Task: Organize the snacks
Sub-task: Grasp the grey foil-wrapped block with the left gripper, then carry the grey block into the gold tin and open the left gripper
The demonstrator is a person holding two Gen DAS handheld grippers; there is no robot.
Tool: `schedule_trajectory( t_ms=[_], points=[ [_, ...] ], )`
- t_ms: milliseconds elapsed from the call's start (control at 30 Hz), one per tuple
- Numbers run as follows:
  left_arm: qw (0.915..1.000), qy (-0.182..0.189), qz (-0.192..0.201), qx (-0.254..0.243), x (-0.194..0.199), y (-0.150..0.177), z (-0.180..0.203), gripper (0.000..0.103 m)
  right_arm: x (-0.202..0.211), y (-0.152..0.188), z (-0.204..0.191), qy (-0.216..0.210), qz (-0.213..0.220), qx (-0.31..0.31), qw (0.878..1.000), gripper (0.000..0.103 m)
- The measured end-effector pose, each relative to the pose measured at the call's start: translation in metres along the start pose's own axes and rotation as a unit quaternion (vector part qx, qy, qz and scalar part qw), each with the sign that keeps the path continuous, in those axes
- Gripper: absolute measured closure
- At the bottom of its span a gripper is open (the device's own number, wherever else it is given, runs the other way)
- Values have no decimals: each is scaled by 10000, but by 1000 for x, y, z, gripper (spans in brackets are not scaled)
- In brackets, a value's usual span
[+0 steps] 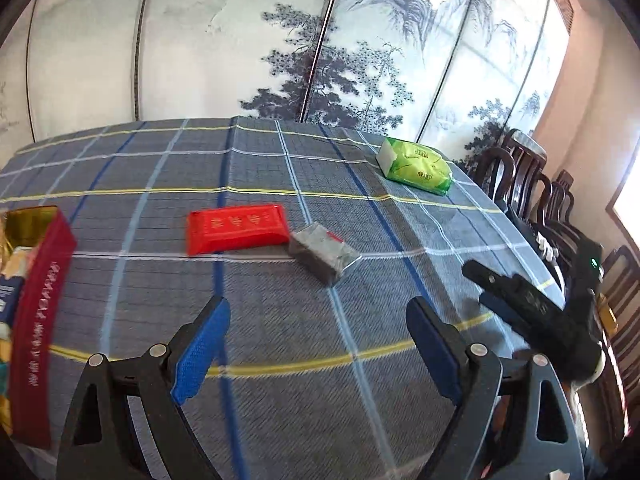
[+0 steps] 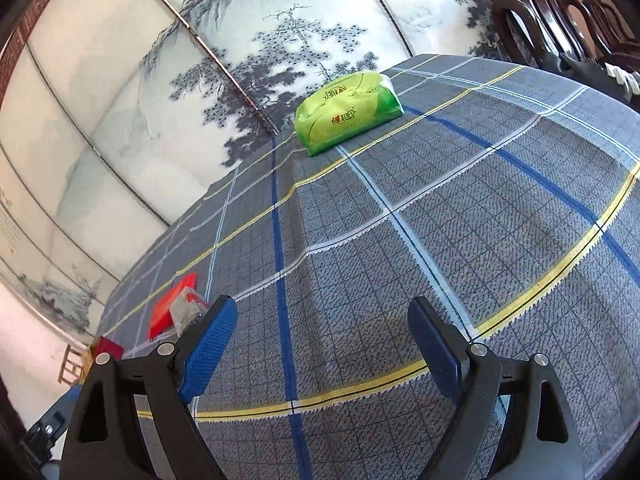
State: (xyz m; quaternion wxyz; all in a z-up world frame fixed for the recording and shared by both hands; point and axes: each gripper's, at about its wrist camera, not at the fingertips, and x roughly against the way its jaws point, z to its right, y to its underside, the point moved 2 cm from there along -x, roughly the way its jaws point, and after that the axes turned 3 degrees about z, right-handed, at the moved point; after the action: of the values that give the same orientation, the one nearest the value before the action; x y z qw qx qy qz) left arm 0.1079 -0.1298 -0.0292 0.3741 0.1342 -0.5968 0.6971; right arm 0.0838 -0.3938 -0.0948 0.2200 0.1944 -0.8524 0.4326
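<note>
The grey packet (image 1: 324, 256) lies on the desk (image 1: 280, 360), touching the red packet (image 1: 236, 228), ahead of the left gripper (image 1: 320, 344), jaws released. The green packet (image 2: 348, 108) lies far ahead of the right gripper (image 2: 324, 344), jaws released, empty. The red box (image 1: 40, 320) at left holds packets.

On the worktop (image 1: 280, 320) a flat packet (image 1: 236, 228) lies near the middle, and a small wrapped block (image 1: 324, 256) lies just at its right end. Further back and to the right, well apart from both, lies a bag (image 1: 416, 164). At the left edge of the left wrist view stands an open box (image 1: 40, 312) with packets inside it. Behind the worktop stands a folding screen (image 1: 240, 40), and chairs (image 1: 532, 172) stand to the right of it.
</note>
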Motion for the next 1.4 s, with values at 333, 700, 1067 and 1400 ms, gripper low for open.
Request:
schedule_trajectory(
  t_ms=[333,700,1067,1400],
  points=[
    [9923,-1137,-364,333,-115,-21,21,44,9,-3,14,-436,294,-454,9976,11],
    [9949,-795,-423,-457,-92,-10,40,72,8,-3,11,-549,276,-409,9973,10],
    [9899,-866,-136,-1116,-39,-18,34,72,7,-2,6,-298,275,-226,9989,10],
    [9877,-1409,121,-670,2,-46,-55,72,2,-2,7,-1,148,-182,9997,9]
  ],
)
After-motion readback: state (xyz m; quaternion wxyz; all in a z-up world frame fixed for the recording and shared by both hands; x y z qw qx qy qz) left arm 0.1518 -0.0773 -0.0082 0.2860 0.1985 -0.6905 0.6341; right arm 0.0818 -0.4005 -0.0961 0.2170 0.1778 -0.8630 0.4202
